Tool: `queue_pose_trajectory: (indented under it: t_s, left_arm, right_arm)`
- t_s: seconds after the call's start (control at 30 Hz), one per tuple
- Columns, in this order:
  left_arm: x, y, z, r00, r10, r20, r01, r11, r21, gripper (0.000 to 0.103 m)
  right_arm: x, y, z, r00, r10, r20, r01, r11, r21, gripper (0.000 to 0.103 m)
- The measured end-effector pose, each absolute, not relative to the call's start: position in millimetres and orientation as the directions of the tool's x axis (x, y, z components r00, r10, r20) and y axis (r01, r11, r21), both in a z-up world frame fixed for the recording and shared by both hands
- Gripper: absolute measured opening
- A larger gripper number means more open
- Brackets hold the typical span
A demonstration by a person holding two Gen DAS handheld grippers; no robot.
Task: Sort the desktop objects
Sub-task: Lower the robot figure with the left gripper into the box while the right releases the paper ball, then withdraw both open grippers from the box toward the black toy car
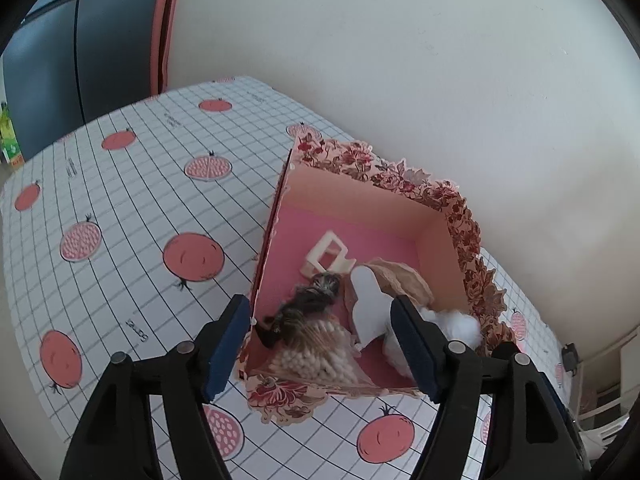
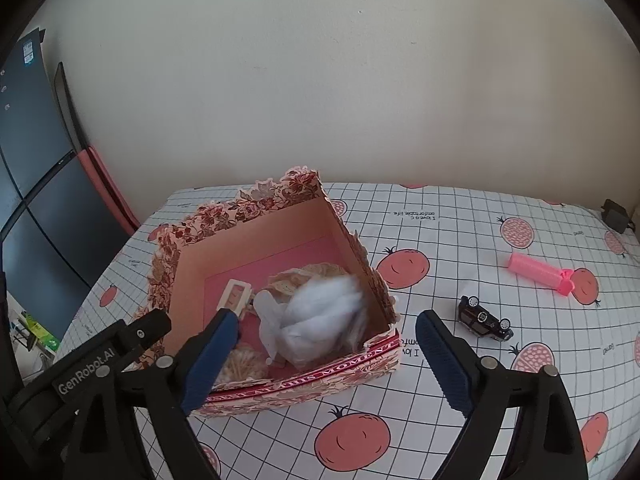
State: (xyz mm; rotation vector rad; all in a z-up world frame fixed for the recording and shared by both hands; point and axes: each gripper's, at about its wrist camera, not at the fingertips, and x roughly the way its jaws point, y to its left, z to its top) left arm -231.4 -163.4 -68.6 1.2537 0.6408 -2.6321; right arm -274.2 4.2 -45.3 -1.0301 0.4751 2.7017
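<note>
The right gripper [image 2: 326,356] has its jaws wide open, and they hold nothing. One jaw is over the inside of the flowery box [image 2: 372,354], and the other is outside it, over the counter [image 2: 440,240]. Between them, a fluffy white cotton ball [image 2: 320,320] looks blurry inside the box, so I think it is just landing there.

The left gripper [image 1: 320,344] also has open jaws with nothing in them. One jaw is outside the box wall and one is over the inside.

Lots of things are already in the box. There is a pack of cotton swabs [image 1: 316,354], a dark furry thing [image 1: 308,300], a white heart shape [image 1: 370,300], a small cream frame [image 1: 326,254] and a lacy tan piece [image 2: 308,274].

Two things are not in the box yet. A little black toy car [image 2: 484,318] lies upside down on the counter, near the box. A pink hair roller [image 2: 540,272] lies farther away.

So most of the sorting looks done. I think the car and the roller are what is left.
</note>
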Motion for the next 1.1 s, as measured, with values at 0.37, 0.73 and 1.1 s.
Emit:
queue_pose_trajectory:
  t_s: [0.37, 0.73, 1.1]
  left_arm:
    - [-231.3, -162.2, -68.5, -0.636, 0.039, -0.771, 0.318, -0.897, -0.307, 0.074]
    - [-230.5, -156.6, -62.1, -0.643, 0.041, -0.765, 0.302, -0.904, -0.302, 0.074]
    - [-229.6, -142.2, -50.7, -0.646, 0.043, -0.762, 0.282, -0.914, -0.291, 0.074]
  right_arm:
    - [-273.4, 3.3, -44.2, -0.732, 0.088, -0.676, -0.312, -0.925, 0.218, 0.093]
    - [-267.9, 8.7, -39.3, -0.74, 0.089, -0.666, -0.316, -0.921, 0.228, 0.093]
    - [-258.4, 20.7, -31.5, -0.747, 0.097, -0.658, -0.329, -0.914, 0.239, 0.093]
